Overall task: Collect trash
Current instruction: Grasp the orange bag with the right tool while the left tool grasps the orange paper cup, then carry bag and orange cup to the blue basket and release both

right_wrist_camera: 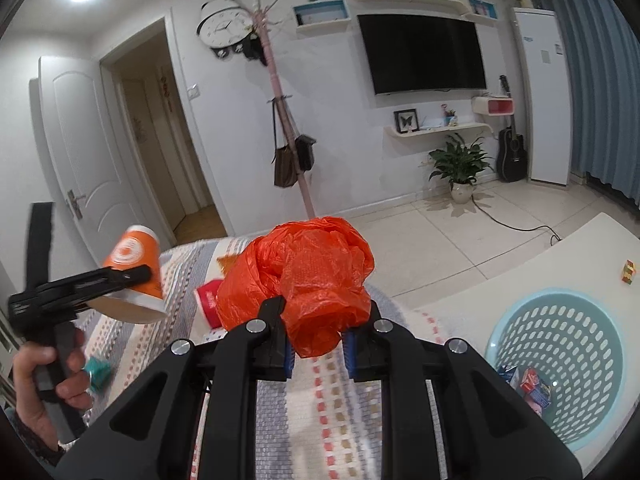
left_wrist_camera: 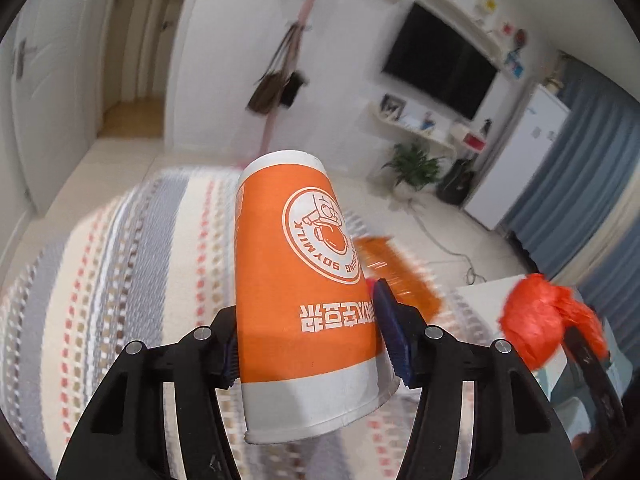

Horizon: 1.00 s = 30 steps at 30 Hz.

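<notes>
My left gripper point(left_wrist_camera: 314, 344) is shut on an orange and white paper soy-milk cup point(left_wrist_camera: 304, 292), held upside down above the striped rug; the cup also shows in the right wrist view point(right_wrist_camera: 134, 264). My right gripper point(right_wrist_camera: 318, 350) is shut on a crumpled orange plastic bag point(right_wrist_camera: 304, 280), which also shows at the right of the left wrist view point(left_wrist_camera: 540, 320). A light blue perforated basket point(right_wrist_camera: 560, 360) stands at the lower right with small cartons point(right_wrist_camera: 528, 384) inside. A red wrapper point(right_wrist_camera: 208, 300) and an orange packet point(left_wrist_camera: 400, 276) lie on the rug.
A striped rug point(right_wrist_camera: 312, 400) covers the surface below. A white table point(right_wrist_camera: 540, 264) at the right carries a small coloured cube point(right_wrist_camera: 629, 272). A small teal item point(right_wrist_camera: 98, 372) lies on the rug. A coat stand point(right_wrist_camera: 288, 140), potted plant point(right_wrist_camera: 460, 168) and guitar point(right_wrist_camera: 512, 148) stand by the far wall.
</notes>
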Motion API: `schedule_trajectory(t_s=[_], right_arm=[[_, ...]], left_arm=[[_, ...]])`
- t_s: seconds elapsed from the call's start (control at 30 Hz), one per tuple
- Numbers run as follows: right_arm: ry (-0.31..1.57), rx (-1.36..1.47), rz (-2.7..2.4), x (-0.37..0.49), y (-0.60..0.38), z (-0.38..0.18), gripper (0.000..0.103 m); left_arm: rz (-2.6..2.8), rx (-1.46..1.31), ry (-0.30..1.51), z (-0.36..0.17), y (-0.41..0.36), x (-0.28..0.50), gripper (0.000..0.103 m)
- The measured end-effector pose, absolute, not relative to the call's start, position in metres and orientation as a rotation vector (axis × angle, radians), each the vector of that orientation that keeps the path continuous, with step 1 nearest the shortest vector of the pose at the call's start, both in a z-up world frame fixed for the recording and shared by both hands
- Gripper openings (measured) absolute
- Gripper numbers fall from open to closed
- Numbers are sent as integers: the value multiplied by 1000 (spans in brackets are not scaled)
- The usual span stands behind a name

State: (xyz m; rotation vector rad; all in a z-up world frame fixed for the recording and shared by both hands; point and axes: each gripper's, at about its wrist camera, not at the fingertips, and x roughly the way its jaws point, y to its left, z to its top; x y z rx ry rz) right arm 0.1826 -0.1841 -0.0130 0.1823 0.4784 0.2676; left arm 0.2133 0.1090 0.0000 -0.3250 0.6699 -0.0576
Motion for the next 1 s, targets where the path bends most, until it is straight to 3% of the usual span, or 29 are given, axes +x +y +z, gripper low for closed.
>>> schedule_trajectory(t_s=[0.23,0.47,0.73,1.0], right_arm=[[432,184,133,168,-234,1,16],[449,201,-84,156,-311,-7,16],[577,294,-274,158,-403,-54,16],[767,345,-363,183,-445,-115,17]], left_arm=[[-219,-214,591,47,17,207,54],[-388,-92,601,44,-101,221,55],[-544,36,718,-8,-222,250,55],[-614,121,884,-72,-279,269,57]])
